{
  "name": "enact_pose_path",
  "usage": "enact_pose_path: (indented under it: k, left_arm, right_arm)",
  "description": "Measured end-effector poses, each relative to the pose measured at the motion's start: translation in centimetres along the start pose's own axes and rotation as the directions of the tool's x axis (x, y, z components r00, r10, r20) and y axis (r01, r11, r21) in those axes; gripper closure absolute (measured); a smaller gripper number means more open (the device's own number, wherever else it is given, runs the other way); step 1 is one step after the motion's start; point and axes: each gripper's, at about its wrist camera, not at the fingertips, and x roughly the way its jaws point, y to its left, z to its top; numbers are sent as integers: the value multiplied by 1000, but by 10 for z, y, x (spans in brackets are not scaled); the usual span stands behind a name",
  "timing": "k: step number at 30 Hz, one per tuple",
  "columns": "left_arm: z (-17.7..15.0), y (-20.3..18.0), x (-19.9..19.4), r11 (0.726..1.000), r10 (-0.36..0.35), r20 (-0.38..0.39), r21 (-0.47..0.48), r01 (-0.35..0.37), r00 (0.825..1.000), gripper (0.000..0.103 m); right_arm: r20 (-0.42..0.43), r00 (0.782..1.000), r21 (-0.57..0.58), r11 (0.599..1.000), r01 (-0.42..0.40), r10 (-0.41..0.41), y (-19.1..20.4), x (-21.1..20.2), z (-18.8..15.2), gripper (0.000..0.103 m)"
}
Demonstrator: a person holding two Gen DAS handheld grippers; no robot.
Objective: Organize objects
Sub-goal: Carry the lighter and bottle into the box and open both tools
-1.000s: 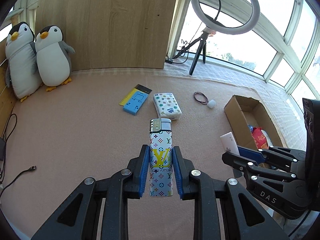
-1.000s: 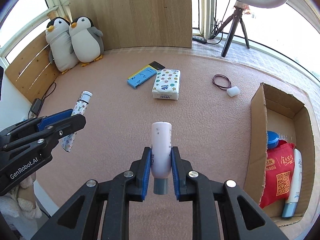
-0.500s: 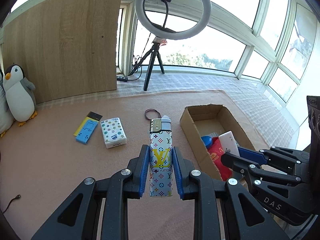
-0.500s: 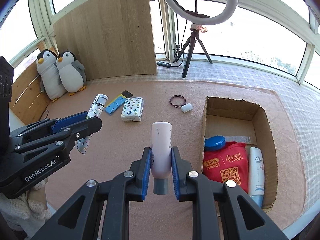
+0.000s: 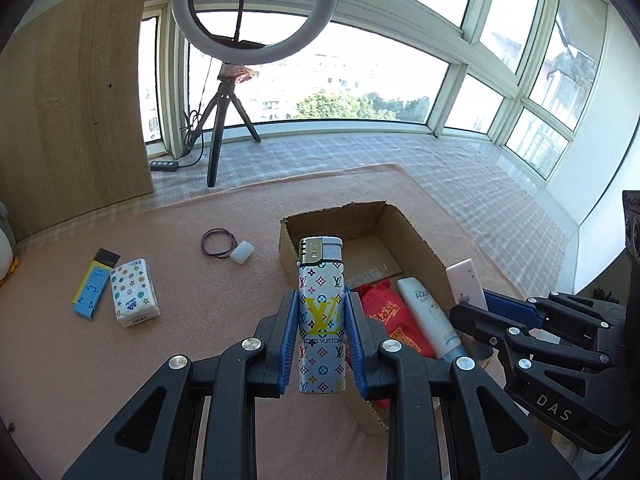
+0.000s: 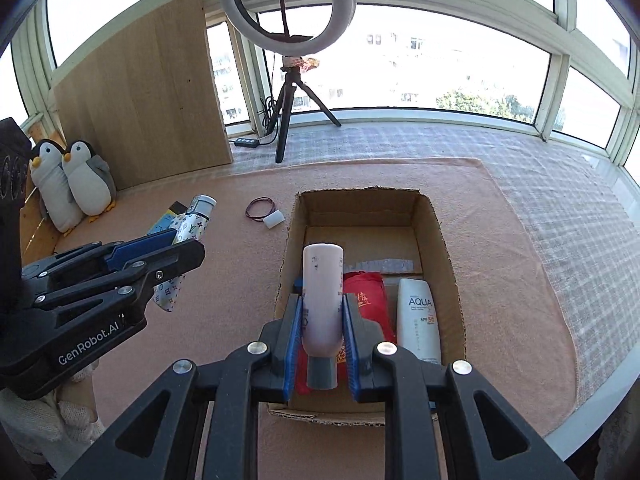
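My left gripper [image 5: 322,312] is shut on a large patterned lighter [image 5: 322,300] and holds it upright at the near-left edge of the open cardboard box [image 5: 340,216]. My right gripper [image 6: 322,316] is shut on a pale pink tube [image 6: 322,292], cap toward me, above the box [image 6: 436,216]. The box holds a red packet [image 6: 370,296], a white AQUA tube [image 6: 416,320] and a blue lid partly hidden. The left gripper with the lighter also shows in the right wrist view [image 6: 168,240].
On the pink mat lie a tissue pack [image 5: 134,298], a blue and yellow item [image 5: 94,288], a hair band [image 5: 216,240] and a small white piece [image 5: 242,252]. A ring light on a tripod [image 6: 286,80], a wooden board and two plush penguins [image 6: 72,184] stand behind.
Both grippers have swung right toward the box, each keeping its object. The right gripper now hangs over the box; the left one is at its near-left edge.
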Motion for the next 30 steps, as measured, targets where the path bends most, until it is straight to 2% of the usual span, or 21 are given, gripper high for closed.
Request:
enact_pose_path:
  k: [10,23,24,26,27,28,30]
  left_arm:
    - [21,-23,49,1000,-13,-22,5,13,1000,78]
    - [47,-26,99,1000,-18,-51,-12,18,999,78]
    - [48,-25,101,1000,-20,-50,-13,19,999,77]
    - [50,-24,104,1000,-23,-62,-21,22,998,69]
    - [50,-23,104,999,-22,-58,-24,21,998,62]
    - [50,-25,102,1000,-20,-52,-22,19,998,60]
    - [50,-24,100,1000,-11,-46,-15,10,999,60]
  right_arm:
    - [-7,1000,35,999,20,-20,-40,17,9,85]
    - [-36,999,60,998,2,1,-72,50,24,85]
    - [-39,999,67,998,-3,6,-74,52,25,85]
    - [-47,999,71,997,-13,16,-77,57,25,84]
    - [-56,998,72,997,-9,13,-79,59,25,76]
    - [-59,998,76,997,-6,11,-80,60,25,61]
    - [-50,999,86,996,-8,13,-82,59,24,49]
